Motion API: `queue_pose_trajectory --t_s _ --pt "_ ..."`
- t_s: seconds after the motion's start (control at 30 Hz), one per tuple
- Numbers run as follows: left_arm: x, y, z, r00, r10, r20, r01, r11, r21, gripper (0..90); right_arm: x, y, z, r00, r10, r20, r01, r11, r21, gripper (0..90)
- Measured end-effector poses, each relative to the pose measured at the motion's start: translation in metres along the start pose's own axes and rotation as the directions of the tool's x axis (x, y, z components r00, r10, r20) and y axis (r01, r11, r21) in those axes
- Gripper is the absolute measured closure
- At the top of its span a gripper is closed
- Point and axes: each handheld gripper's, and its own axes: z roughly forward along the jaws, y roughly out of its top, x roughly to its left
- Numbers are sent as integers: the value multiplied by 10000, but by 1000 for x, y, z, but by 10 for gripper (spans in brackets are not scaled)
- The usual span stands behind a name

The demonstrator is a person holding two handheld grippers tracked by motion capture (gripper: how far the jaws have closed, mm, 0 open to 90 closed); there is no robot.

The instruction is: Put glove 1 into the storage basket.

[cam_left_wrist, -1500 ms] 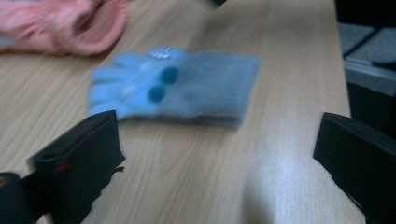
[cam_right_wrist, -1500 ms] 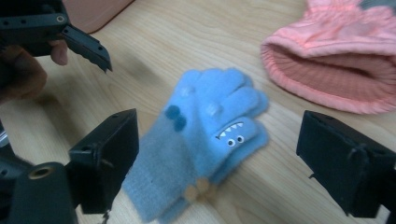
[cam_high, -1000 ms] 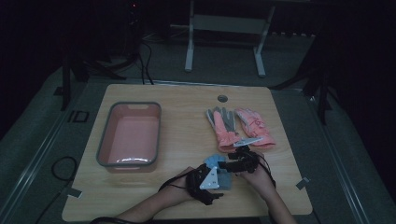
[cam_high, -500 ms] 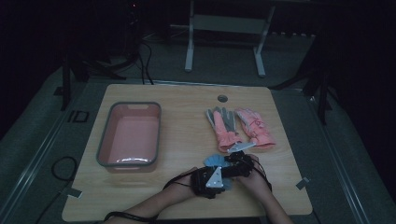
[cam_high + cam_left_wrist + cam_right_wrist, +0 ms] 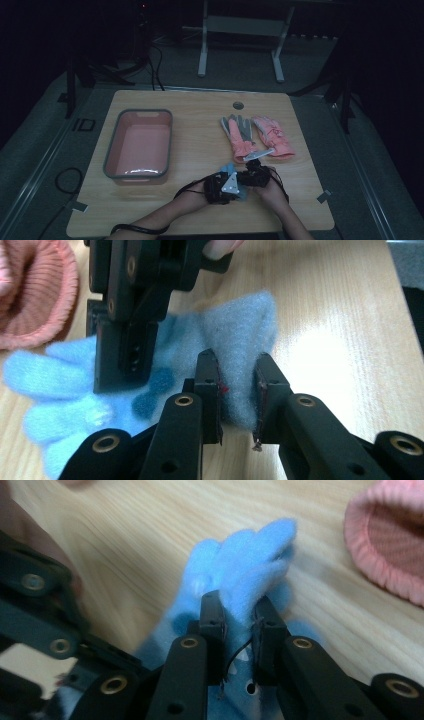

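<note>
A light blue fleece glove (image 5: pixel 240 335) lies on the wooden table near its front edge, between my two grippers. My left gripper (image 5: pixel 235 390) is shut on a raised fold of the glove's cuff end. My right gripper (image 5: pixel 239 622) is shut on the glove's finger end (image 5: pixel 250 575). In the high view the left gripper (image 5: pixel 222 187) and right gripper (image 5: pixel 252 175) sit close together over the blue glove (image 5: pixel 228 168), which they mostly hide. A pair of pink gloves (image 5: pixel 272 135) lies just beyond them; one of the pair shows a grey palm (image 5: pixel 239 131).
A pink tub with a grey rim (image 5: pixel 145 112) stands on the left half of the table, nothing in it. A small round hole (image 5: pixel 238 105) is near the table's far edge. A pink knit cuff (image 5: pixel 35 295) lies close beside the blue glove.
Both hands and grippers have drawn back toward the table's front edge and slightly left, away from the pink gloves, with the blue glove between them.
</note>
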Motion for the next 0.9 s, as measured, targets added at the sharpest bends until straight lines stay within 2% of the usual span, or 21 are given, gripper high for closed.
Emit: queue_pose_trajectory --t_s 0.13,0.27,0.47,0.57,0.67,0.9 --pt "5 4 -14 9999 35 -138 -35 10000 -35 777 1 9 -6 9992 158 -367 -171 9992 -351 799" --pt "10 9 -31 9992 147 -381 -149 9999 -60 780 6 23 -14 9985 134 -523 -174 9969 -766 799" --pt "22 14 -56 9963 291 -804 -289 9996 36 780 15 50 -21 9987 -138 -482 81 9931 -1170 799" --pt "27 14 -66 9946 364 -974 -350 9993 163 781 19 62 -21 9983 -259 -524 191 9919 -1260 799" --pt "33 12 -74 9944 241 -1033 -218 9995 231 780 22 73 -20 9978 -381 -546 307 9909 -1312 799" --pt "39 4 -90 9913 191 -1302 -126 9987 504 781 30 94 -8 9956 -618 -703 529 9910 -1230 799"
